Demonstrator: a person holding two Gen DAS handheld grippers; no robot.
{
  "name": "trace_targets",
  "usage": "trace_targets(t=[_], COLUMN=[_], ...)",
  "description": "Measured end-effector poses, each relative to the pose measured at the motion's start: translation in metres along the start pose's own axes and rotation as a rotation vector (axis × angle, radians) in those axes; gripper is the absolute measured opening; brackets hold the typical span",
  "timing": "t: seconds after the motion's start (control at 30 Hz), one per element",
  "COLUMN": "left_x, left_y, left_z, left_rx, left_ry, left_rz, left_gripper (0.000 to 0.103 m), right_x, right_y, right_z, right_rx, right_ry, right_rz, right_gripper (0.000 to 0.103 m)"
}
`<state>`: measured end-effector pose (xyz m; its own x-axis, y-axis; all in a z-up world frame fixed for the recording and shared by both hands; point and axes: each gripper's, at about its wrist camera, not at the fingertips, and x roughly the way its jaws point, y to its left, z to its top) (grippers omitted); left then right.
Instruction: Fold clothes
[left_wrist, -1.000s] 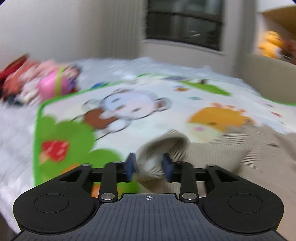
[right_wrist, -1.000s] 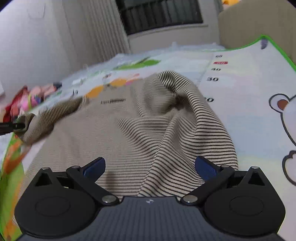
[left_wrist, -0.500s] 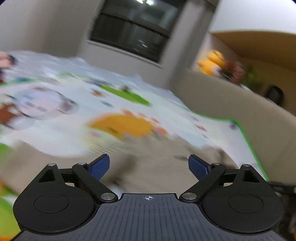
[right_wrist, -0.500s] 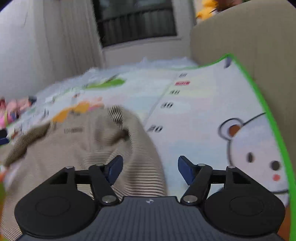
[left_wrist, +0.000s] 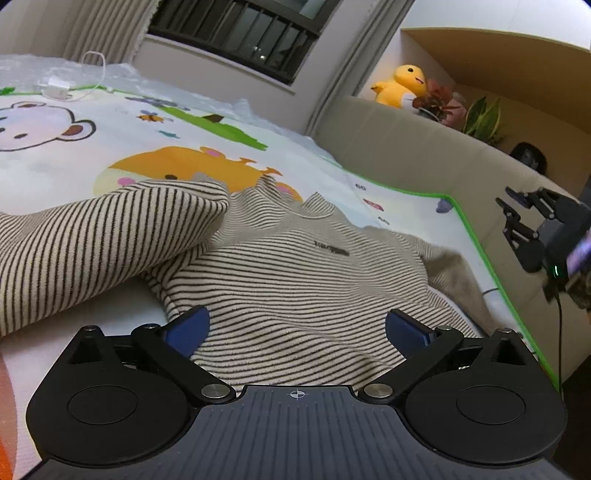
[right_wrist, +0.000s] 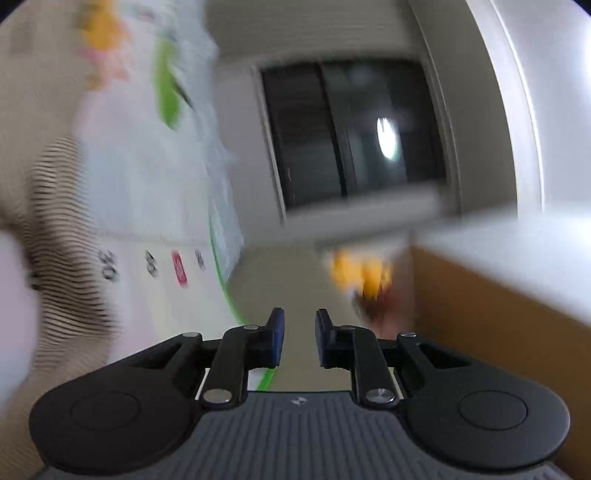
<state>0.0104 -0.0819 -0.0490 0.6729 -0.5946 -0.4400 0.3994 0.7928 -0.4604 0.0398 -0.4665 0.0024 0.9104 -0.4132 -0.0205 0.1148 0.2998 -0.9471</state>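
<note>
With your left gripper (left_wrist: 295, 328) spread wide and empty over the striped top (left_wrist: 295, 273), and your right gripper (right_wrist: 298, 341) nearly closed on nothing, lay the sleeve (left_wrist: 103, 236) flat before the next fold.

Striped beige sweater (left_wrist: 295, 280): soft, fuzzy knit cloth.
Cartoon-printed play mat (left_wrist: 110, 147): smooth, slight sheen.
Black gripper frame (left_wrist: 295, 417): matt plastic.

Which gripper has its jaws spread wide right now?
The left gripper, fingers wide apart over the beige striped sweater. The right gripper shows only a narrow gap, holding nothing.
</note>
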Motion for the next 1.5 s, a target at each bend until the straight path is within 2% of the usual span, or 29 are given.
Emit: trace_targets(t=[0.07, 0.17, 0.23, 0.27, 0.33, 0.47, 0.53, 0.6, 0.67, 0.7, 0.73, 0.77, 0.83, 0.97, 1.07, 1.2, 1.5], left_x=[0.000, 0.000, 0.000, -0.001, -0.002, -0.002, -0.002, -0.002, -0.002, -0.002, -0.002, -0.002, -0.003, -0.002, -0.002, -0.003, -0.005], left_y=[0.002, 0.004, 0.005, 0.005, 0.006, 0.008, 0.008, 0.008, 0.009, 0.010, 0.011, 0.011, 0.012, 0.013, 0.015, 0.019, 0.025], left_z=[0.000, 0.001, 0.001, 0.001, 0.001, 0.001, 0.001, 0.001, 0.001, 0.001, 0.001, 0.001, 0.001, 0.001, 0.000, -0.001, -0.003], left_rx=[-0.010, -0.016, -0.017, -0.019, -0.025, -0.033, -0.034, -0.037, -0.041, -0.045, -0.048, -0.051, -0.056, -0.063, -0.071, -0.083, -0.114], left_ry=[-0.004, -0.008, -0.009, -0.010, -0.013, -0.018, -0.020, -0.023, -0.026, -0.027, -0.029, -0.031, -0.035, -0.040, -0.045, -0.054, -0.075], left_rz=[-0.010, -0.016, -0.018, -0.020, -0.026, -0.034, -0.036, -0.038, -0.042, -0.045, -0.048, -0.051, -0.056, -0.063, -0.071, -0.085, -0.119], left_gripper=[0.103, 0.103, 0.103, 0.103, 0.103, 0.103, 0.103, 0.103, 0.103, 0.103, 0.103, 0.103, 0.103, 0.103, 0.103, 0.103, 0.103], right_x=[0.013, 0.015, 0.009, 0.002, -0.013, -0.038, -0.042, -0.040, -0.038, -0.033, -0.021, -0.009, 0.015, 0.029, 0.024, 0.012, -0.031], right_y=[-0.030, -0.064, -0.077, -0.081, -0.080, -0.062, -0.042, -0.024, -0.012, -0.011, -0.011, -0.014, -0.032, -0.094, -0.128, -0.140, -0.103], right_z=[-0.012, -0.049, -0.083, -0.101, -0.134, -0.178, -0.185, -0.180, -0.168, -0.158, -0.152, -0.148, -0.137, -0.106, -0.080, -0.044, 0.062], right_rx=[0.257, 0.726, 1.041, 1.176, 1.343, 1.538, 1.577, 1.558, 1.492, 1.452, 1.438, 1.439, 1.404, 1.314, 1.263, 1.222, 1.101], right_ry=[0.117, 0.247, 0.328, 0.369, 0.427, 0.580, 0.641, 0.635, 0.601, 0.566, 0.539, 0.532, 0.491, 0.279, 0.155, 0.037, -0.169], right_rz=[0.118, 0.381, 0.525, 0.557, 0.563, 0.515, 0.569, 0.607, 0.609, 0.618, 0.629, 0.613, 0.529, 0.368, 0.340, 0.395, 0.692], right_gripper=[0.022, 0.034, 0.054, 0.054, 0.054, 0.054, 0.053, 0.052, 0.033, 0.019, 0.018, 0.017, 0.016, 0.015, 0.015, 0.015, 0.015])
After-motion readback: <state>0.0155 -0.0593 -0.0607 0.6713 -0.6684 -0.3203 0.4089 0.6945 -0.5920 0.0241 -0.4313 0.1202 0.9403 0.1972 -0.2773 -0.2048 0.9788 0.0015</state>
